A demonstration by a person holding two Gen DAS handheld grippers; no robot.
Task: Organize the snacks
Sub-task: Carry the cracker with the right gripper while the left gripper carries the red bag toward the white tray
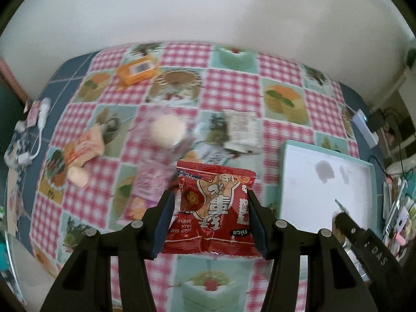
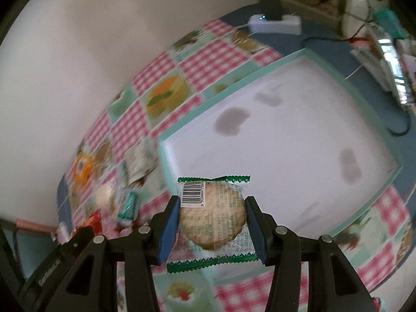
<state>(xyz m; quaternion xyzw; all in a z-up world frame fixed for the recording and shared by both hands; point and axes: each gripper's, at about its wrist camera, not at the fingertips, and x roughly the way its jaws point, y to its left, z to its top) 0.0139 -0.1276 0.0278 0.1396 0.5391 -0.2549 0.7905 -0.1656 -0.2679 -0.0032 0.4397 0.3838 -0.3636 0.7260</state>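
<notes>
My left gripper [image 1: 210,202] is shut on a red snack packet [image 1: 214,208] and holds it above the checked tablecloth. My right gripper [image 2: 212,209] is shut on a clear, green-edged packet with a round cracker [image 2: 213,215], held above the near-left corner of the mint-rimmed white tray [image 2: 384,184]. The tray [image 1: 283,171] lies right of the red packet in the left wrist view. Loose snacks lie on the cloth: an orange packet [image 1: 137,71], a peach packet [image 1: 83,150], a pink packet [image 1: 150,182], a white packet [image 1: 243,131].
The other gripper's black body shows at lower right [image 1: 369,249] and at lower left [image 2: 57,260]. A white power strip [image 2: 275,24] with a black plug and cables lies beyond the tray. Cluttered items stand at the table's right edge [image 1: 397,208]. A white wall is behind.
</notes>
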